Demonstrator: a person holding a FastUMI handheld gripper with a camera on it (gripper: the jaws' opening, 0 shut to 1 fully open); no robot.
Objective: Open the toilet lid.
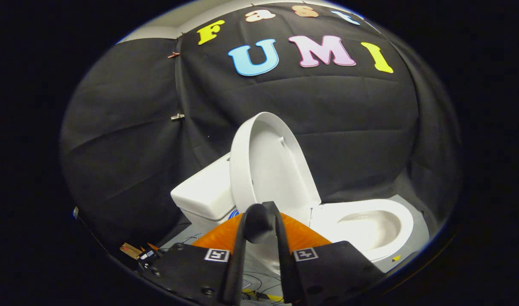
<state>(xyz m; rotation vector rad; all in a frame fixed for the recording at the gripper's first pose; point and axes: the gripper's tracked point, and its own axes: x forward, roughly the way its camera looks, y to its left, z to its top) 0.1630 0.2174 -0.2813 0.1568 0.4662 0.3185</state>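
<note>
The lid (265, 165) stands raised, just beyond the gripper (261, 223) and left of the bowl (370, 225) — stiff, smooth, likely slippery plastic. The rim looks best for holding; the fingers are together, empty.

Ahead of you the toilet lid (270, 163) stands raised, roughly upright, its inner face turned toward the open seat (372, 227) and bowl beside it. The tank (206, 195) sits on the lid's other side, against the black cloth wall (127, 140). Your gripper (261, 221) points at the lid's lower edge, its fingers (280, 238) drawn close together with the tips nearly meeting; whether they touch the lid cannot be told.
</note>
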